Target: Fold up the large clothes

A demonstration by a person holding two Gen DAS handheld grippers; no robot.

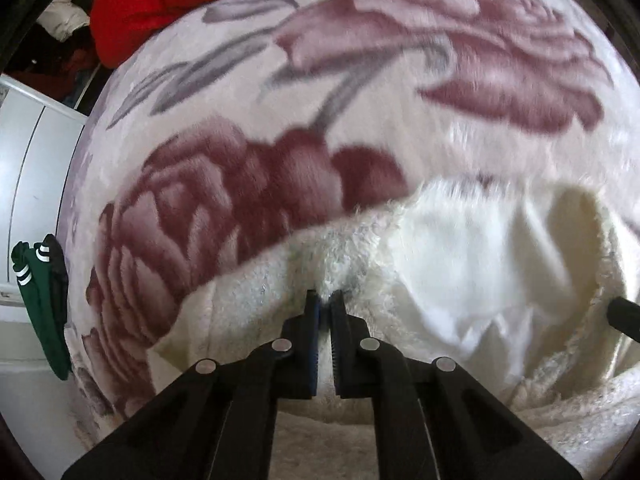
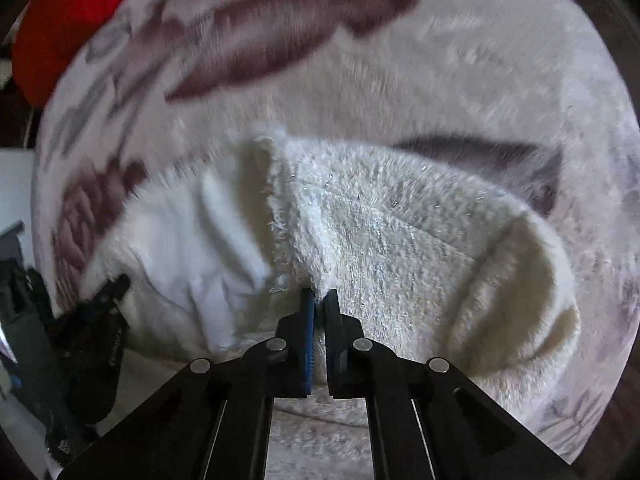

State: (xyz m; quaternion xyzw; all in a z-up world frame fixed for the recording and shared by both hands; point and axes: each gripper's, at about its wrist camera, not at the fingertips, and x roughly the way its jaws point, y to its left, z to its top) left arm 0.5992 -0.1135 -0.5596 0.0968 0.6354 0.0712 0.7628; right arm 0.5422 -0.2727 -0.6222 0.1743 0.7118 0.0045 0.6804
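Note:
A fluffy cream-white fleece garment [image 1: 472, 264] with a smooth white lining lies on a floral blanket [image 1: 280, 92]. My left gripper [image 1: 325, 298] is shut on a fuzzy edge of the garment, lifting it a little. In the right wrist view the garment [image 2: 400, 232] shows its sparkly outer pile, with a sleeve opening at the right. My right gripper [image 2: 319, 296] is shut on another edge of the garment. The left gripper [image 2: 96, 320] shows at the lower left of the right wrist view. The tip of the right gripper [image 1: 624, 314] shows at the right edge of the left wrist view.
A red garment or pillow [image 1: 160, 4] lies at the blanket's far left; it also shows in the right wrist view [image 2: 60, 28]. A green garment with white stripes [image 1: 40, 300] hangs beside a white cabinet [image 1: 28, 168] on the left.

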